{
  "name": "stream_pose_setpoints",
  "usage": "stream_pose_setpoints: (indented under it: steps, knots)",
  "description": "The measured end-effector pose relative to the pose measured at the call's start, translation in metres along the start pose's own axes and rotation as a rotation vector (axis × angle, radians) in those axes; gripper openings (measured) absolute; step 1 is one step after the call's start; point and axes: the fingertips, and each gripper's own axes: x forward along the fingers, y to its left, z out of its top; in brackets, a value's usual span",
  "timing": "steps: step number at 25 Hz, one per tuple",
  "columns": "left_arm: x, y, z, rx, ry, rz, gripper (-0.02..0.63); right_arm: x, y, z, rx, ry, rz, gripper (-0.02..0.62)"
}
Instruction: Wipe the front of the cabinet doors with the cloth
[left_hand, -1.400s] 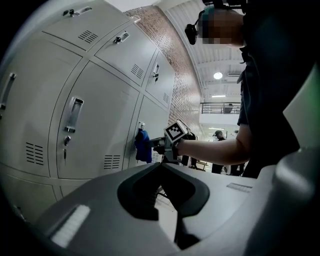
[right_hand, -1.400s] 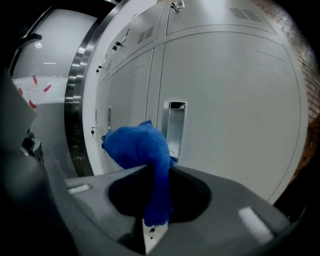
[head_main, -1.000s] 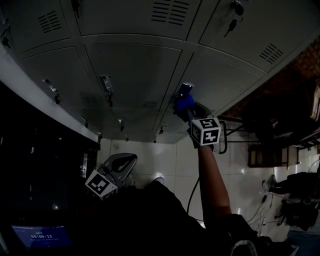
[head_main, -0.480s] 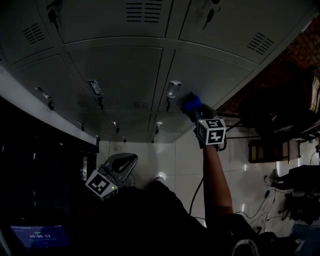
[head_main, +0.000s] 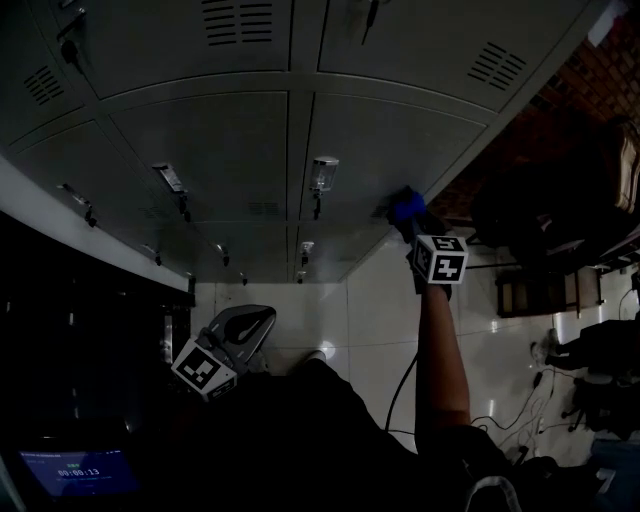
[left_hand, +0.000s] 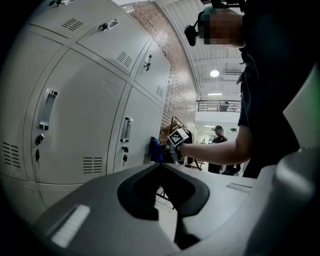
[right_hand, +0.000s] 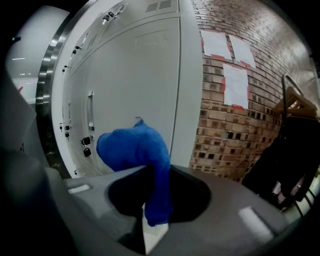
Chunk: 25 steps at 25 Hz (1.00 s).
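Blue cloth (right_hand: 131, 144), soft and light, hangs pinched at a fold in the right gripper (right_hand: 152, 174); left gripper (left_hand: 161, 166) closed, empty.

The cloth (right_hand: 135, 147), blue and bunched into a soft wad, trails a tail down between the jaws of the right hand-held gripper (right_hand: 156, 202). It sits against the outermost of the cabinet doors (right_hand: 135, 70), which are pale grey and closed, with upright handles and vent slots.

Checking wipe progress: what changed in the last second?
The right tongs, shut on the blue cloth, slid rightward along the cabinet door, from beside the handle toward the door's right edge. No grasp or release. The left tongs stayed low, shut and empty.
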Motion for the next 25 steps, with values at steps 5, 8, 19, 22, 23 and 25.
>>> stream_pose_setpoints:
  steps: [5,8,19,22,23,25]
  knots:
    - [0.004,-0.008,0.004,0.010,0.004,-0.017,0.003,-0.007,-0.026,-0.006,0.027,0.001,-0.048,0.069]
    - [0.002,-0.009,0.007,0.013,0.005,-0.018,0.004,-0.009,-0.035,-0.013,0.055,-0.001,-0.076,0.069]
    - [-0.024,-0.001,-0.007,0.004,0.009,-0.019,0.003,-0.013,0.059,-0.033,0.026,0.005,0.040,0.069]
    - [-0.034,0.003,-0.005,-0.004,-0.005,-0.002,0.003,0.000,0.125,-0.038,-0.013,0.021,0.169,0.069]
    - [-0.038,0.005,-0.005,-0.005,-0.006,0.009,0.004,0.004,0.147,-0.039,-0.028,0.026,0.210,0.069]
    - [-0.045,0.008,-0.003,-0.011,-0.005,0.027,0.004,0.012,0.186,-0.039,-0.059,0.035,0.281,0.069]
